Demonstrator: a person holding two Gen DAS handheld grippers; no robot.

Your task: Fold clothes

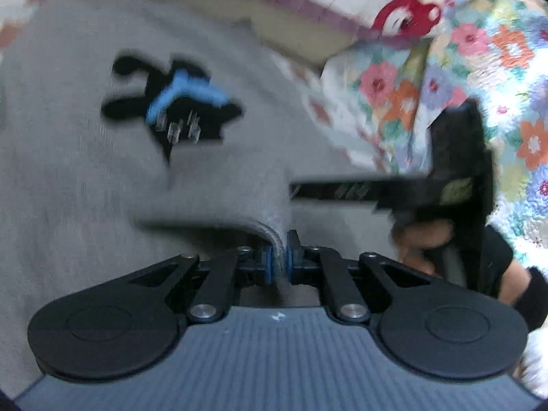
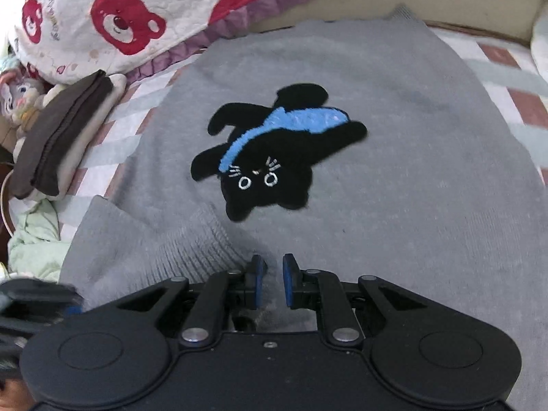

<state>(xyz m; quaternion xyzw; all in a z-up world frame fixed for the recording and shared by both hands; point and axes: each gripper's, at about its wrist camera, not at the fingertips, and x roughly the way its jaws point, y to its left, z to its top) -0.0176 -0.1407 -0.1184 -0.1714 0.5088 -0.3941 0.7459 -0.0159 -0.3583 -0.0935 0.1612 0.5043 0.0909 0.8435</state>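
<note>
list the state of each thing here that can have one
left gripper: jaws shut on a fold of sweater edge
right gripper: jaws open, nothing between them
grey sweater: spread on the bed, cat patch up, ribbed cuff folded inward
dark clothes: folded, stacked beside the sweater

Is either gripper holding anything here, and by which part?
Left gripper pinches the grey sweater by a folded edge. Right gripper is open, holding nothing.

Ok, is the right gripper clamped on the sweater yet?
No, the right gripper has its jaws apart with a clear gap between the blue pads, just above the grey sweater.
</note>
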